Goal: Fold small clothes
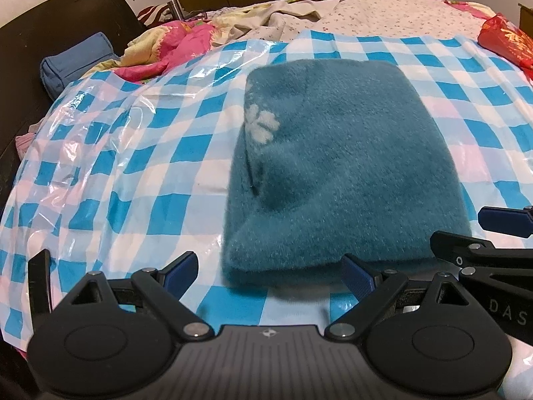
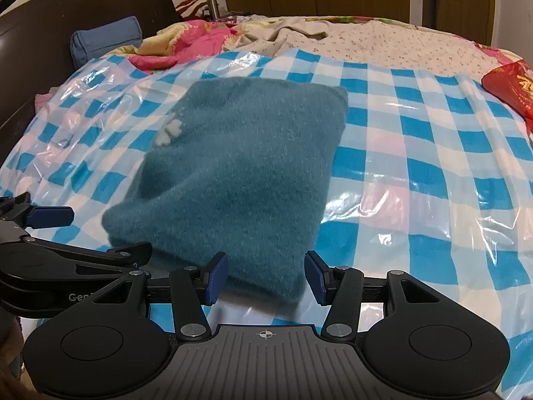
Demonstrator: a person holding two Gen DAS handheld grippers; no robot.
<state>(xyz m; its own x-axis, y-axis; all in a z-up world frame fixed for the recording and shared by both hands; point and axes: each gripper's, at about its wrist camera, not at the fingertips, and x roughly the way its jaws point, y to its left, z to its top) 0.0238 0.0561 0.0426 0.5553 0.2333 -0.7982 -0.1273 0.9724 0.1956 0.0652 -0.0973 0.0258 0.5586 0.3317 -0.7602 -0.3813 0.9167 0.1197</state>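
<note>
Garment: teal fleece piece [image 1: 336, 173] lies as a compact rectangle, already doubled over by our reading, on the blue-and-white checked plastic sheet [image 1: 140, 180] spread over the bed; a pale paw mark [image 1: 261, 126] shows on its left part.
Sheet: we take it as a clean, flat working surface laid over the rumpled bedding [image 1: 186, 43] behind.
Left gripper [image 1: 268, 276]: jaws spread wide, nothing between the blue pads [image 1: 181, 271]; it sits just short of the garment's near edge, off its left corner.
Right gripper [image 2: 266, 278]: jaws spread, pads either side of the near edge but not pressing; we see no pinch.
Placement reasoning: both tools hover at the near hem, side by side, as if the fold has been laid down or a next fold is being lined up; we cannot tell which.
Left view only: seam or flap line running down the garment's left side, and the right tool's finger [image 1: 499, 220] reaching in at the right margin.
Right view only: garment's far right corner and bare sheet beyond it, the red packet [image 2: 509, 86], and the left tool's finger [image 2: 50, 216] at the left margin.
Background: blue cushion [image 2: 106, 41] against the dark headboard [image 2: 66, 10].
</note>
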